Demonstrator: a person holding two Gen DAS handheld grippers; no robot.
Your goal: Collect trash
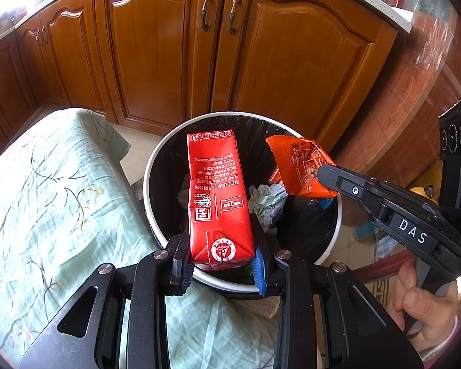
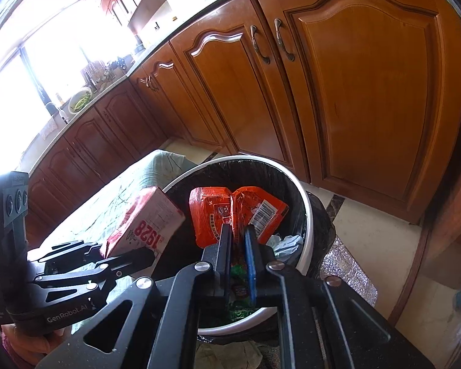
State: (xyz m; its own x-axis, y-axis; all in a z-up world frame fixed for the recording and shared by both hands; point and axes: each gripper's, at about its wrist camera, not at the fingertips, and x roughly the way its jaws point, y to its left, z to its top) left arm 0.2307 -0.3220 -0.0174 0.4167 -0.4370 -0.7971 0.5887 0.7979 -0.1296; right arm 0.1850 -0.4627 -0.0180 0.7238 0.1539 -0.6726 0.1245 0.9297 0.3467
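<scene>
I hold both pieces of trash over the bin point(image 1: 156, 166) now, so the step in hand is the drop. My left tongs point(image 1: 222, 264) are narrow and clamp the red drink carton point(image 1: 215, 196) by its lower end; the carton points forward over the black liner, above the crumpled paper point(image 1: 265, 200) that already lies inside. My right tongs point(image 2: 238, 240) are almost closed and pinch the orange snack wrapper point(image 2: 230, 209) by its edge; the wrapper hangs above the far side of the opening, just beside the carton but not touching it, as far as I can tell. The bin stands on the floor in front of the wooden cabinet doors point(image 1: 156, 55), and a surface covered with a pale green cloth point(image 1: 55, 190) is close on its left side. I think the collecting part is finished for these two things. The next move calls only for opening each pair of tongs while the pieces are well inside the white rim. The carton is stiff and should fall straight down; the wrapper is light, so it may stick to a pad or drift, and I should release it low
</scene>
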